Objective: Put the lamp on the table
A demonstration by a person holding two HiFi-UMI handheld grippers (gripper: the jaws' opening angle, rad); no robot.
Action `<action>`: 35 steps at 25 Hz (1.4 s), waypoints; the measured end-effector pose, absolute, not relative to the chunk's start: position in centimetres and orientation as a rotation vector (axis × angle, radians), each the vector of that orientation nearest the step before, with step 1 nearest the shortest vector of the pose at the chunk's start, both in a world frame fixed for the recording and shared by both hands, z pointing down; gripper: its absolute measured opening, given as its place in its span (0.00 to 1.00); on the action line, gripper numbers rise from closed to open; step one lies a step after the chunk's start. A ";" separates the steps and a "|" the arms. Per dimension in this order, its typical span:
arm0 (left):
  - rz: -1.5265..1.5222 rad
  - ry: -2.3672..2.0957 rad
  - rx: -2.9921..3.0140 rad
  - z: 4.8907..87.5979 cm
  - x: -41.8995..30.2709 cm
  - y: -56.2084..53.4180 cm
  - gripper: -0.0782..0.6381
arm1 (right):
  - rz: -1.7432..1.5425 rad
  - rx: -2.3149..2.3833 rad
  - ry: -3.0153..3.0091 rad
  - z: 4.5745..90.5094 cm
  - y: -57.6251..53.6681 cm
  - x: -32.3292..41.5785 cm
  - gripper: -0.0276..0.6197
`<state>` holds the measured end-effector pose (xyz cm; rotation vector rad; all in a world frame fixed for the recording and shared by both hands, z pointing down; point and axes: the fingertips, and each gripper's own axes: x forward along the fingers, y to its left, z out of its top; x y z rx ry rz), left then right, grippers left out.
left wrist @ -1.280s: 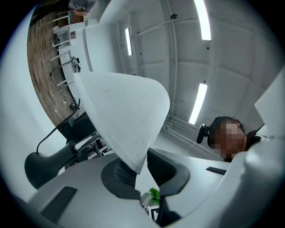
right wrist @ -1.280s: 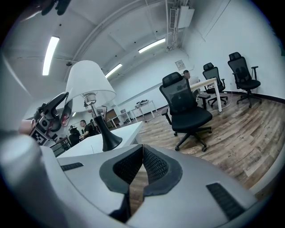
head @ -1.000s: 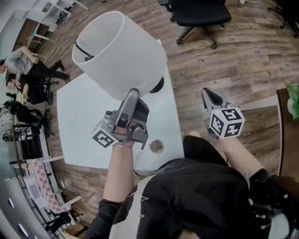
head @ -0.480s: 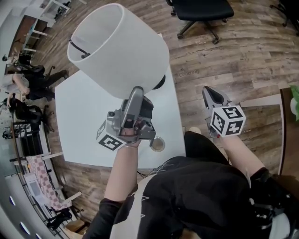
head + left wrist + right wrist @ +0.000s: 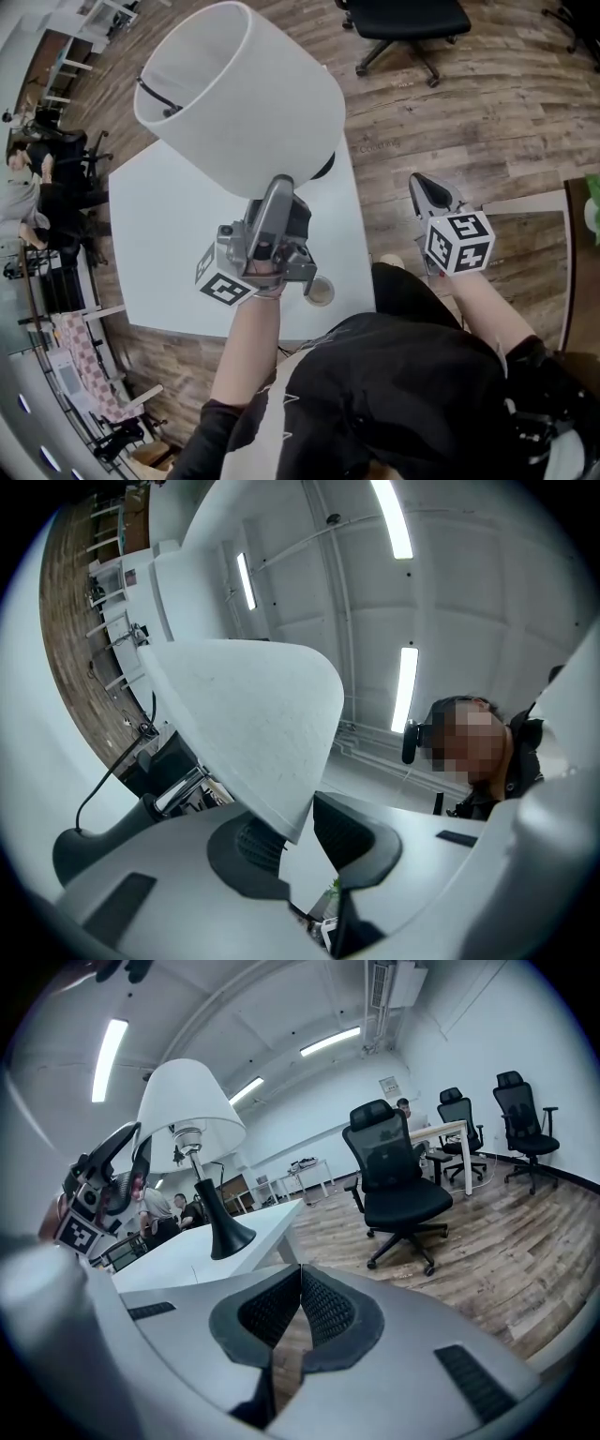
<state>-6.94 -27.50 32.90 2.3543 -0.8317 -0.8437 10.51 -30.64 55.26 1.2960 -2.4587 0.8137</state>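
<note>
At the right edge of the white table (image 5: 159,244), toward its far half: lamp (image 5: 253,103) stands upright, black flared base (image 5: 228,1237) flat on the top, white shade (image 5: 253,733) above it. Left gripper (image 5: 279,186) reaches in from the near side, shade's lower rim between its jaws. The jaws are opening; a gap shows between the rim and one pad, so the grip is loosened, no longer pinching. Right gripper (image 5: 422,187) is off the table's right edge, over wood floor (image 5: 487,122), pads pressed together on nothing. Small round fitting (image 5: 319,292) is set into the table near its near right corner, just beside the left gripper's body. Black office chair (image 5: 403,19) stands on the floor beyond the table. Seated people (image 5: 37,187) are past the table's left edge.
</note>
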 end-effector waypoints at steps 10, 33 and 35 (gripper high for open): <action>-0.808 -0.837 2.374 33.3 -7.5 -27.5 0.24 | 0.793 1.274 -2.449 55.7 -30.8 9.4 0.07; -0.651 -0.949 2.144 36.6 -10.6 -27.9 0.51 | 0.783 1.542 -2.318 53.0 -25.8 10.0 0.07; -0.614 -0.972 2.119 36.9 -10.6 -28.0 0.55 | 0.770 1.558 -2.320 52.3 -25.4 10.1 0.07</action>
